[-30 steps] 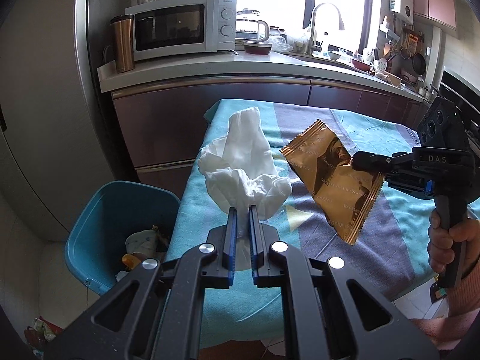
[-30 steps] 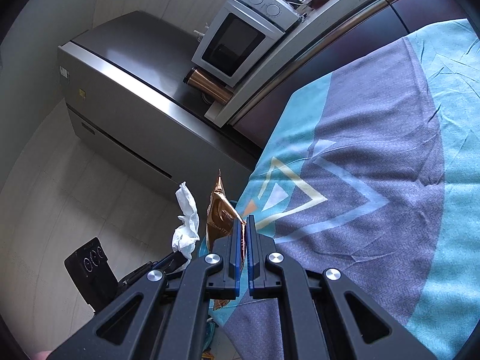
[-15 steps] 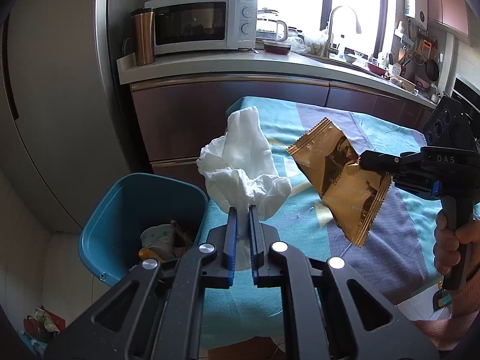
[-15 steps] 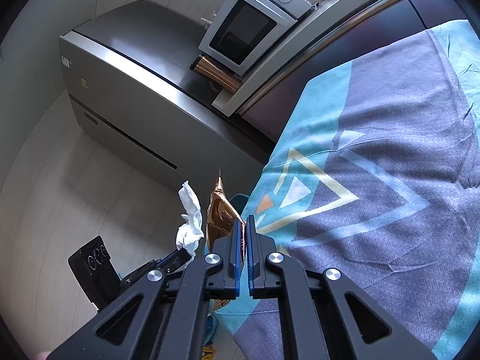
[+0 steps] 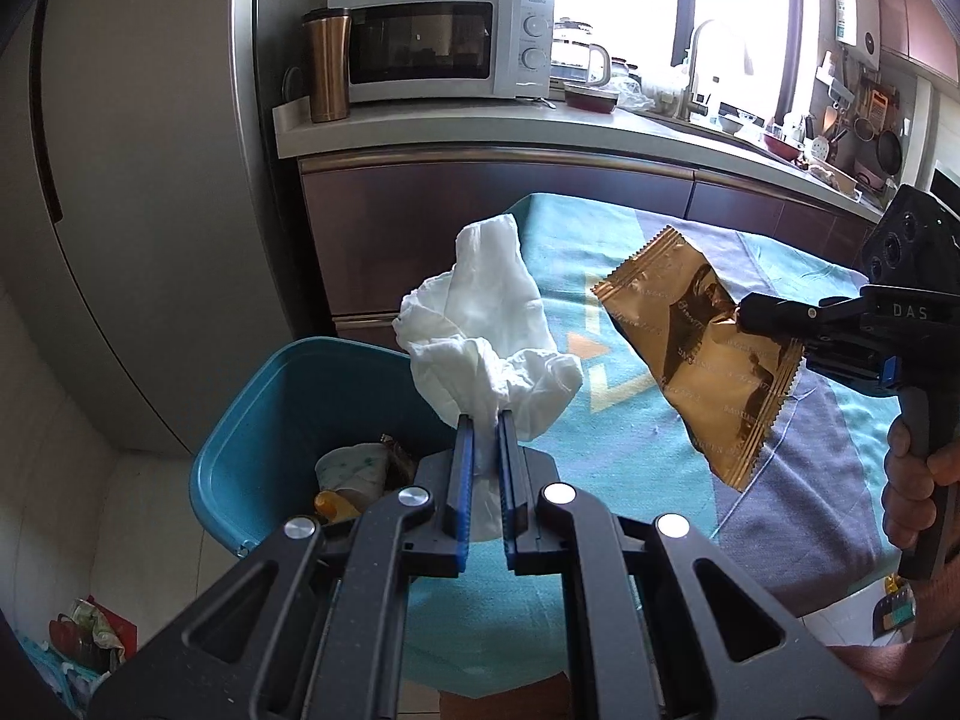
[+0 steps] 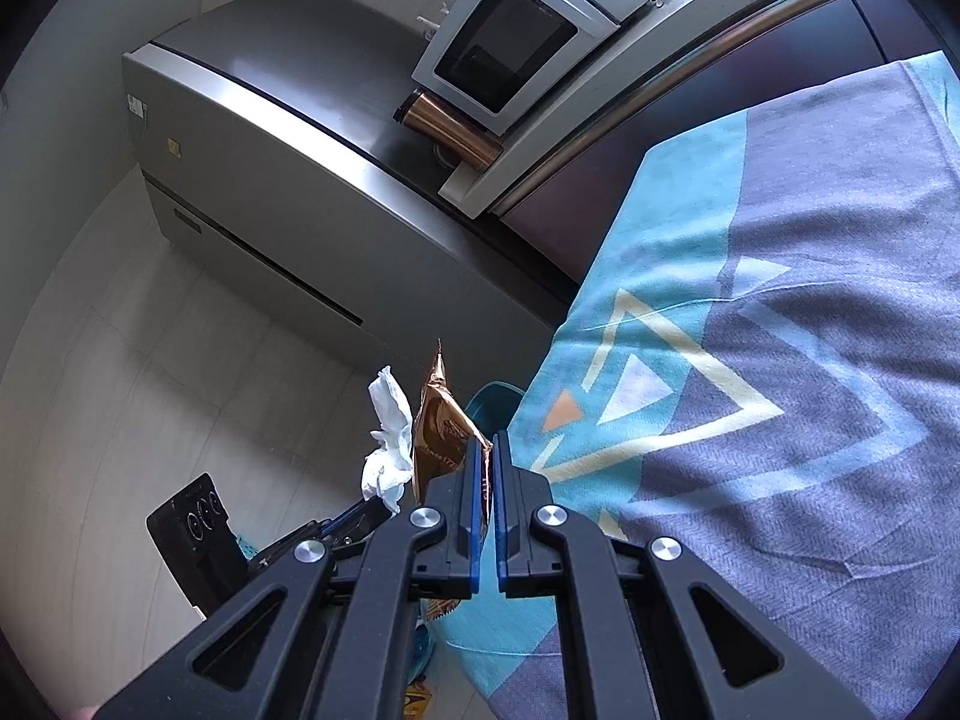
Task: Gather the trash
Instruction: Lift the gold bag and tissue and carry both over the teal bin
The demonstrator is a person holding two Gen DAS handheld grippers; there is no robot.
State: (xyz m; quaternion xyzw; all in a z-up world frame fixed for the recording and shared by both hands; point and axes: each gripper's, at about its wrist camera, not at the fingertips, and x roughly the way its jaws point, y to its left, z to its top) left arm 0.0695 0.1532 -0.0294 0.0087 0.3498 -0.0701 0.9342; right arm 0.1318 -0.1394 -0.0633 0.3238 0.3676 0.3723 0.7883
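Note:
My left gripper [image 5: 485, 420] is shut on a crumpled white tissue [image 5: 486, 330], which stands up over the table's left edge beside the teal trash bin [image 5: 258, 414]. To its right, my right gripper [image 5: 747, 318] is shut on a gold foil snack wrapper [image 5: 702, 354] hanging in the air above the cloth. In the right wrist view the right gripper [image 6: 487, 441] pinches the wrapper [image 6: 441, 432] edge-on, with the tissue [image 6: 387, 438] and the left gripper [image 6: 366, 510] just to its left. The bin [image 6: 489, 399] peeks out behind the wrapper.
The bin holds some rubbish [image 5: 354, 468]. A teal and grey cloth [image 5: 630, 444] covers the table. Behind stand a dark cabinet [image 5: 456, 222] with a microwave [image 5: 438, 51] and copper tumbler [image 5: 327, 66], and a grey fridge [image 5: 138, 198] at left. A hand [image 5: 912, 474] grips the right handle.
Both grippers have carried their loads leftward toward the bin, which now sits closer under the tissue. The grips on tissue and wrapper are unchanged.

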